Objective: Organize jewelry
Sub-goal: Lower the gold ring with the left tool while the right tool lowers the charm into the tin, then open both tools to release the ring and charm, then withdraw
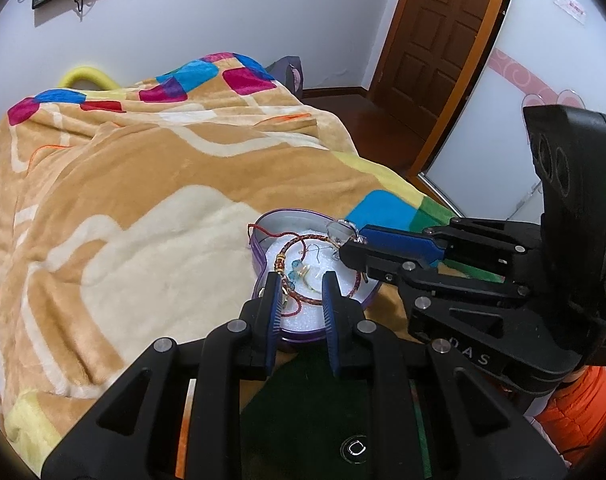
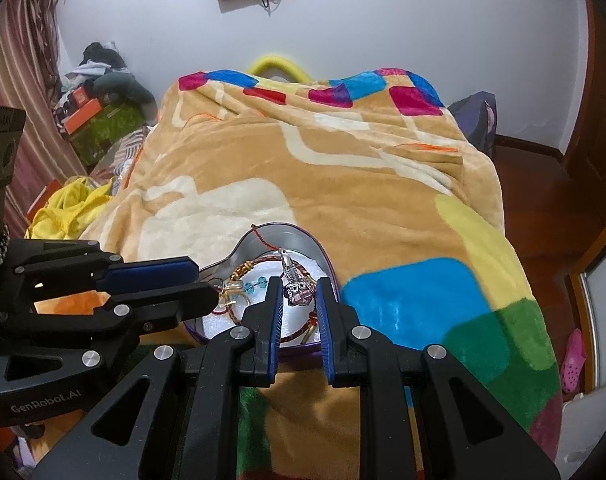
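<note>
Right: your right hand-held gripper (image 2: 298, 296) is clamped on a small crystal pendant (image 2: 299, 290); light, fragile, so pinch its body. Left hand-held gripper (image 1: 301, 290), jaws narrow, holds nothing. Beyond, braided bracelet (image 1: 303, 276) lies limp in the tin (image 1: 263, 224) on the bed.

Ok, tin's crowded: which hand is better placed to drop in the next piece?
Right: the right gripper pinches the crystal pendant above the heart tin; the left gripper hovers with nothing clearly held.

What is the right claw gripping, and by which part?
A small silver charm with a pink stone, seemingly pinched at its stone end between the right claw's tips.
</note>
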The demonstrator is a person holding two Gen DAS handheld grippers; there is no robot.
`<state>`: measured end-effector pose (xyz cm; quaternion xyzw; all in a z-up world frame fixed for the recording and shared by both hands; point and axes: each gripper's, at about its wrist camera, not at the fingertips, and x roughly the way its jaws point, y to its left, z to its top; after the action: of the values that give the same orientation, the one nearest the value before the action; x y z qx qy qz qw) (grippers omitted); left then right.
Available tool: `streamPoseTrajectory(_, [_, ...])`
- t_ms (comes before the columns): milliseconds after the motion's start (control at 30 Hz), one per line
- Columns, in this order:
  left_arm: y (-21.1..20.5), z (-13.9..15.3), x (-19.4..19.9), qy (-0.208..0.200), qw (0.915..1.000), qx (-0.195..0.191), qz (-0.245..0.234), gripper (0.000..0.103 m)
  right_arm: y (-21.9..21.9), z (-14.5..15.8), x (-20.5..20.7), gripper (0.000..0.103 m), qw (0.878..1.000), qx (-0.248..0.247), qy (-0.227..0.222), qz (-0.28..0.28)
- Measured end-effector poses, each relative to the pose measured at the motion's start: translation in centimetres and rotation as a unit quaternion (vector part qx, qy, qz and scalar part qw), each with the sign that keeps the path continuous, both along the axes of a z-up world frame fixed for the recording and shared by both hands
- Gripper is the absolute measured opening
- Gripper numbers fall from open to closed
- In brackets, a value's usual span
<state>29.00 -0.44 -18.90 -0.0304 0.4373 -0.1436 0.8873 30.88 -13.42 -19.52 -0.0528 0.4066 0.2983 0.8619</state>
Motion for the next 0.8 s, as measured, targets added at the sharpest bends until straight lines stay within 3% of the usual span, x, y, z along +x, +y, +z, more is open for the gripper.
streamPoseTrajectory(600, [1.6, 4.0, -3.3, -0.037, 0.9990, 0.005, 0.024, 0.020, -0.1, 2.7, -2.5, 0.023, 0.999, -0.017, -0.028, 0.000])
streamPoseTrajectory(800, [1.8, 5.1, -5.1, -0.047, 0.9983, 0.011, 0.031, 0.029, -0.6, 4.1, -4.2, 0.031, 0.999, -0.013, -0.047, -0.007])
